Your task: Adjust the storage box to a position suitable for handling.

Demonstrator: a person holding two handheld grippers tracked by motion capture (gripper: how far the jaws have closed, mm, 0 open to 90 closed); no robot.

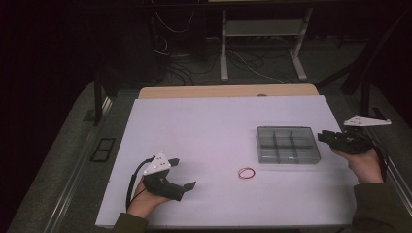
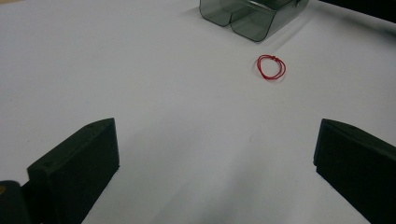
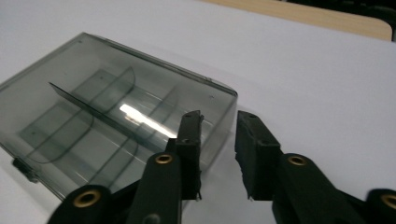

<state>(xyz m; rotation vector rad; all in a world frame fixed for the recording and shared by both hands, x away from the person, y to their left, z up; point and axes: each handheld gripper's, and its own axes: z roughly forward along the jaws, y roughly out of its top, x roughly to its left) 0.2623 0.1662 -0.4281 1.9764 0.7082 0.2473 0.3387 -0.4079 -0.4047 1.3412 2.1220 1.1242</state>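
Left gripper (image 1: 185,174) sits nearest, low on the white table (image 1: 194,126), jaws spread wide with nothing between them; red rubber band (image 1: 246,173) lies ahead of it toward the box, well apart. Right gripper (image 3: 219,135) is at the near right corner of the smoky compartment box (image 3: 93,112), jaws narrowed to a slim gap straddling that corner wall, pads not visibly pressing. Box's long axis runs across the table; right hand (image 1: 362,162) is far nearer it.
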